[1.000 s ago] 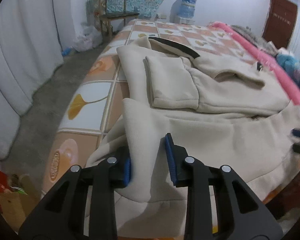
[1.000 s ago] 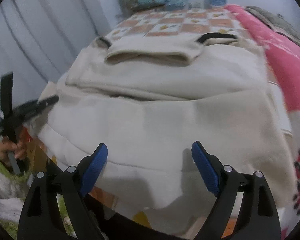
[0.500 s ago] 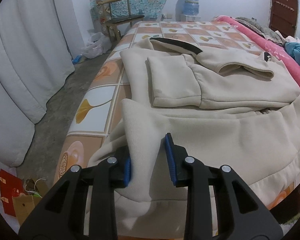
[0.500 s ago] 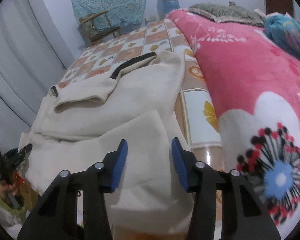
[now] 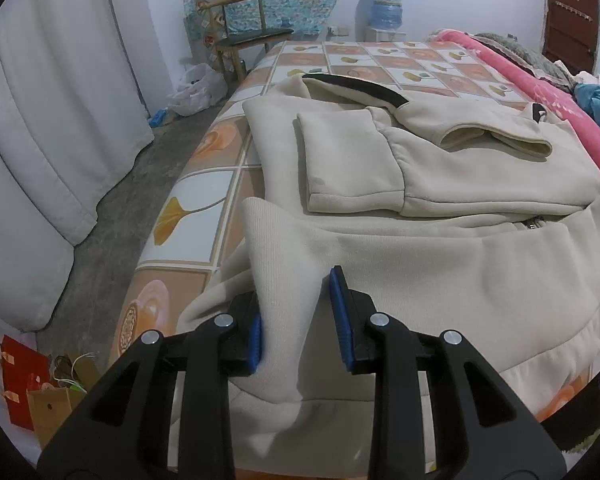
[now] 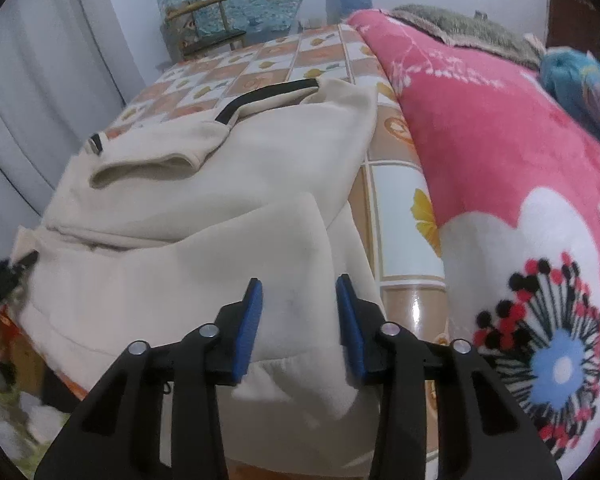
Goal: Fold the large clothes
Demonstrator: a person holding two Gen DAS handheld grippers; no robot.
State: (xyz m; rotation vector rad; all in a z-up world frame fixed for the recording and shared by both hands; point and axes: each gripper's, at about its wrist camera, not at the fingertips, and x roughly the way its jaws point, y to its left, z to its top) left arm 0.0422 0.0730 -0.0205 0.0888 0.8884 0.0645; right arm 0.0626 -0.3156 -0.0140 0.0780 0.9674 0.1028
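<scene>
A large cream jacket point(image 5: 420, 264) with a black-trimmed collar lies on the bed, both sleeves folded across its chest. My left gripper point(image 5: 296, 320) is at the near left hem corner, shut on a raised ridge of ribbed hem that stands between its blue pads. In the right wrist view the jacket point(image 6: 204, 248) fills the left half. My right gripper point(image 6: 300, 316) is at the near right hem corner. Its jaws are closing with flat cloth between the pads, and I see no pinch in it. The left gripper shows there only as a dark blur point(image 6: 4, 280) at the left edge.
The bed has a tiled orange-and-white sheet point(image 5: 204, 208). A pink flowered blanket point(image 6: 500, 168) is heaped along its right side. White curtains point(image 5: 52, 100) hang on the left above a bare floor with paper bags point(image 5: 32, 384). A wooden chair point(image 5: 244, 28) and a water bottle point(image 5: 386, 0) stand beyond the bed.
My right gripper slid right along the hem, from the middle to the right corner beside the pink blanket, and its jaws narrowed from wide open. The left gripper kept its hold in place.
</scene>
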